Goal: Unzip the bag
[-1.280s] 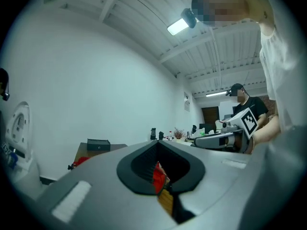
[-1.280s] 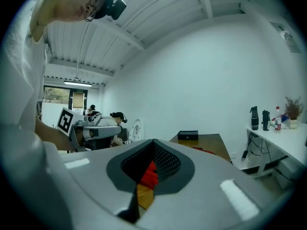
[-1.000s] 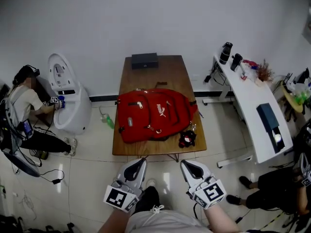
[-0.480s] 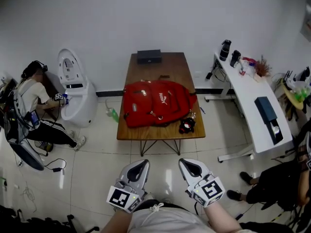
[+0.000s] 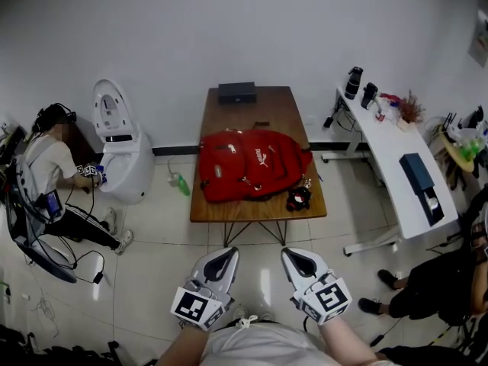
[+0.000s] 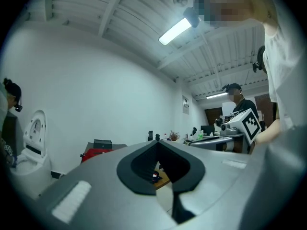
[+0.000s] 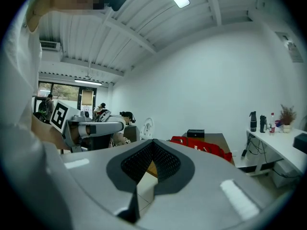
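The red backpack (image 5: 252,166) lies flat on the wooden table (image 5: 263,113), all zippers closed as far as I can tell. My left gripper (image 5: 227,252) and right gripper (image 5: 290,252) hang side by side over the floor, short of the table's near edge and well clear of the bag. Both point level toward the table with jaws together and nothing between them. Past the left gripper (image 6: 157,142) in the left gripper view, the backpack (image 6: 96,153) is small and distant. The right gripper view has the right gripper (image 7: 153,141) shut, with the backpack (image 7: 201,145) beyond it.
A small black object (image 5: 297,198) lies on the table's near right corner and a black box (image 5: 237,91) at its far end. A white desk (image 5: 396,151) stands right, a white pod-shaped machine (image 5: 118,151) left. One person (image 5: 53,166) sits by the machine, another (image 5: 442,280) at lower right.
The table and backpack now look smaller and sit higher in the head view, shifted slightly right. Both grippers stay shut and side by side at the bottom of the picture.
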A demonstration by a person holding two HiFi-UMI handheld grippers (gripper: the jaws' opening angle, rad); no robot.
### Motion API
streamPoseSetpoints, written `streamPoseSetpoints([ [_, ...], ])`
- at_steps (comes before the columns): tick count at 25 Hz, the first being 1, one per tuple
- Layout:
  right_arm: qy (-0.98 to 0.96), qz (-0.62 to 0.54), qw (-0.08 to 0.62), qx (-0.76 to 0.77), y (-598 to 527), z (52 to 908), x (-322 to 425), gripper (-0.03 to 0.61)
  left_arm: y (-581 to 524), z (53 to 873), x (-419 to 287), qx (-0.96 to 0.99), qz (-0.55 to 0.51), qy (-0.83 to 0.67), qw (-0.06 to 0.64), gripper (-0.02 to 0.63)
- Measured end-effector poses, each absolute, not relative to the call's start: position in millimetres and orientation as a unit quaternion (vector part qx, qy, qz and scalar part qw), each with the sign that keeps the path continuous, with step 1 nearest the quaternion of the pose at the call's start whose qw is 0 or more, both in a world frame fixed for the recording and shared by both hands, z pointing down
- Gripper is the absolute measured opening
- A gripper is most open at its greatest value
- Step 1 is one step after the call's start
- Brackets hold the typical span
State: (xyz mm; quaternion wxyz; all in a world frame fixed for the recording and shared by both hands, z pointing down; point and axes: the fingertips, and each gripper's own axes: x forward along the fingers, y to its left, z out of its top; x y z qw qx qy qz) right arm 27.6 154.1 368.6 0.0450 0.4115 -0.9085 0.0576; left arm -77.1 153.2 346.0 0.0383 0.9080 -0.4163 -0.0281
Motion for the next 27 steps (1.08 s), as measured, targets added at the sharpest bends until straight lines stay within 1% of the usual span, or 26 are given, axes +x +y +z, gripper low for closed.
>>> streamPoseSetpoints([
  [7,-0.912,0.052,0.048,0.404,149,370,19,0.006,149,350,-86,0.902,-0.028,-0.429,0.045,0.006],
  [22,-0.912,0.044,0.050,0.406,135,369,22,0.006,140,353,-83,0.905,-0.017,-0.425,0.035,0.006],
  [27,-0.912,0.052,0.055,0.402,132,370,20,0.006,134,354,-85,0.902,-0.022,-0.430,0.041,0.006],
])
